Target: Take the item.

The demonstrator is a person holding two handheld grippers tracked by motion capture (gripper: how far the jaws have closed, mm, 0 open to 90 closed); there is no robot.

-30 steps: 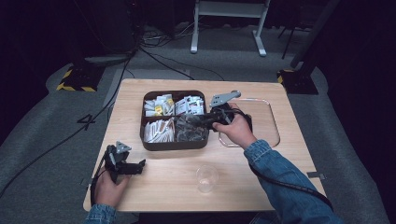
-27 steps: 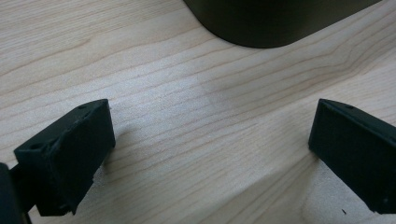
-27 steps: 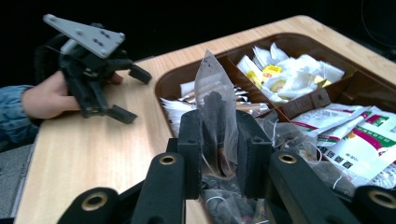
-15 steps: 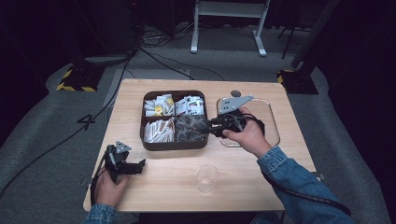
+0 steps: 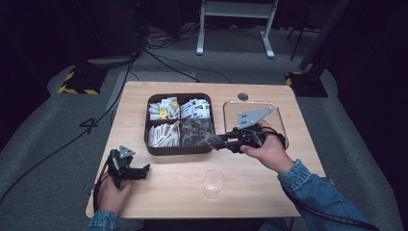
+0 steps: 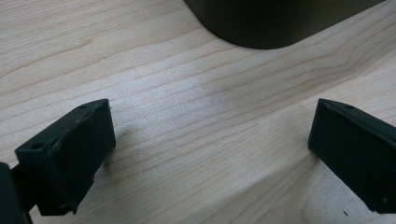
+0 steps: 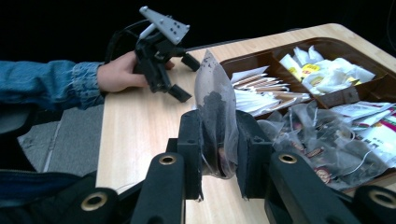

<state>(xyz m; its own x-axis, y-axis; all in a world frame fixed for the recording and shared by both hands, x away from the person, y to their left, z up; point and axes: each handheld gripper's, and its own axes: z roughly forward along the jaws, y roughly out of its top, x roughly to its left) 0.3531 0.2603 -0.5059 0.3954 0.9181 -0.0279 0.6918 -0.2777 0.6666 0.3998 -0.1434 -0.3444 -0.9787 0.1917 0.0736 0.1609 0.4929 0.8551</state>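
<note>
The right gripper [image 7: 218, 154] is clamped on a translucent tea bag [image 7: 215, 112] with dark leaf inside; its two black jaws pinch the bag's lower half, and the pointed top stands free above them. In the high view this gripper [image 5: 217, 140] sits just above the near right corner of the dark tray [image 5: 153, 147], so the tea bag [image 5: 210, 138] is lifted clear of the compartment it belongs to but has not travelled far. That compartment, the tray's near right one, holds a heap of similar see-through bags [image 5: 196, 130]; the other three hold white and paper-wrapped sachets [image 5: 163, 134].

Toward the near edge of the table [image 5: 269, 187], in front of the tray, stands an empty clear glass [image 5: 213, 182]. It looks like the likely place for the bag, though that is a judgement from the layout. A clear lid or tray [image 5: 279, 113] lies at the far right of the table, beneath the right hand [image 5: 269, 149].

The left gripper [image 5: 140, 171] rests near the table's near left corner in the left hand [image 5: 113, 190]. Its jaws stand wide apart with nothing between them, bare wood below and the tray's corner [image 6: 275, 23] ahead.

So the pick is done: one bag is gripped and raised. What remains, as far as I can judge, is carrying it across to the glass and letting go.
</note>
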